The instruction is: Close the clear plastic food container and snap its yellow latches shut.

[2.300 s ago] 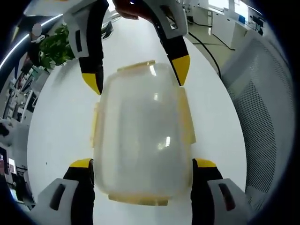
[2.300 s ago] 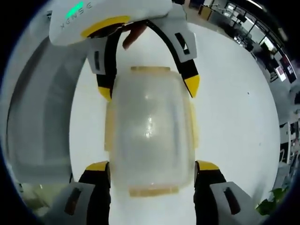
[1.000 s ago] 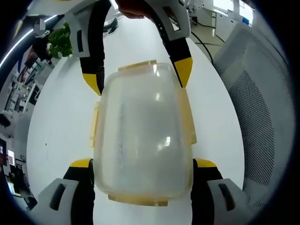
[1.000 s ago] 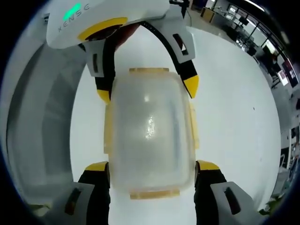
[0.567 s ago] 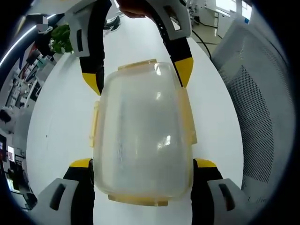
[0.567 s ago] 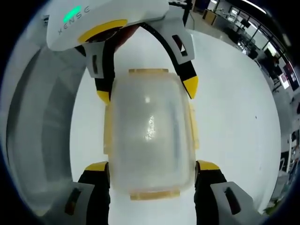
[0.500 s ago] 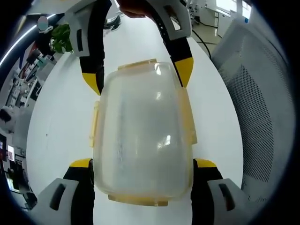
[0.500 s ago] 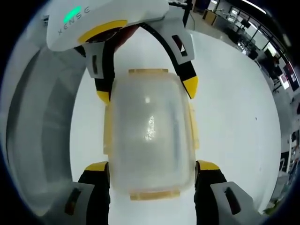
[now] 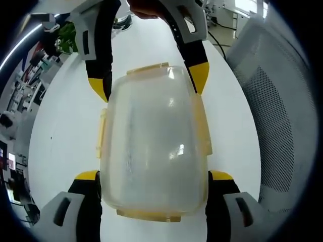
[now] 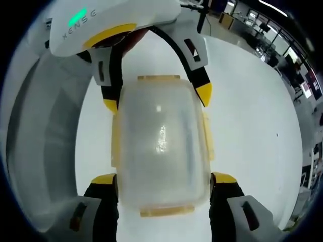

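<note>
Left gripper view, from the left: white worktop (image 9: 60,131) running out to a potted plant (image 9: 66,36) at the far edge. Then the left tongs (image 9: 154,179), jaws spread wide and pressed to the two long sides of the clear container (image 9: 151,146) at its near end, yellow tips touching the walls. Holding the container, apparently to keep it steady. Lid seemingly seated on the box; yellow latches (image 9: 203,132) lying along the sides and ends, whether clicked home or merely folded down too hazy to tell. Beyond, the right tongs (image 9: 149,85) straddling the far end the same way, jaws wide, tips against the plastic. Further right, a mesh office chair (image 9: 282,111) beside the worktop.

Right gripper view, from the left: the pale chair (image 10: 40,141) again, then the right tongs (image 10: 161,180) clamped on the container (image 10: 159,146) from its own end, the left tongs (image 10: 157,98) opposite, a green light on its housing. Side latch (image 10: 207,135) and bare worktop (image 10: 252,126) to the right.

Likely reason for the two-ended grip: squeezing evenly so the lid stays aligned and the box cannot skid while latches get pressed. Latching probably partway or under check.
</note>
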Demonstrator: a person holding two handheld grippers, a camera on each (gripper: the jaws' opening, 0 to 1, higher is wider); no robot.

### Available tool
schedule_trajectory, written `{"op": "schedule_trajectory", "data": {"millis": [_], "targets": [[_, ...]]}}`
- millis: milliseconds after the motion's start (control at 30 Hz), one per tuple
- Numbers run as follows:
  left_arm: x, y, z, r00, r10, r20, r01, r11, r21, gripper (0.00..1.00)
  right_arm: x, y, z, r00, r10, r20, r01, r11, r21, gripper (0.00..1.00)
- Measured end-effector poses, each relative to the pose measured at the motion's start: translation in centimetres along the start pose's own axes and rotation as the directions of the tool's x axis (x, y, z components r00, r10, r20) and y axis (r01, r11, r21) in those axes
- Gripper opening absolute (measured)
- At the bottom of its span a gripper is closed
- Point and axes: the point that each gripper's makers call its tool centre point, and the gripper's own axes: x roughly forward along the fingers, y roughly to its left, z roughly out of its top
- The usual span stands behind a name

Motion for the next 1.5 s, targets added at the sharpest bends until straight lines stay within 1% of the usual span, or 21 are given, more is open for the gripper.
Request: {"op": "schedule_trajectory", "data": {"millis": [433,867,1500], "targets": [[-0.6,-0.2,-1.5,1.000,0.004,-0.018,-0.004,1.000,-0.014,0.86,0.6,0.0,1.6,1.000,0.005,0.009,-0.005,1.000,-0.010,0.74],[-0.9,0.0,-2.5,1.000,0.004,-0.027,-0.005,1.000,-0.022,0.86,1.0,-0.1,2.7,1.000,0.006,0.011,-0.006,1.000,-0.013,0.74],[-1.0,0.1,-2.7,0.999,0.005,-0.033,-0.006,1.000,-0.017,0.86,1.0,-0.2,2.9,1.000,0.006,0.019,-0.006,1.000,-0.017,0.75]]}}
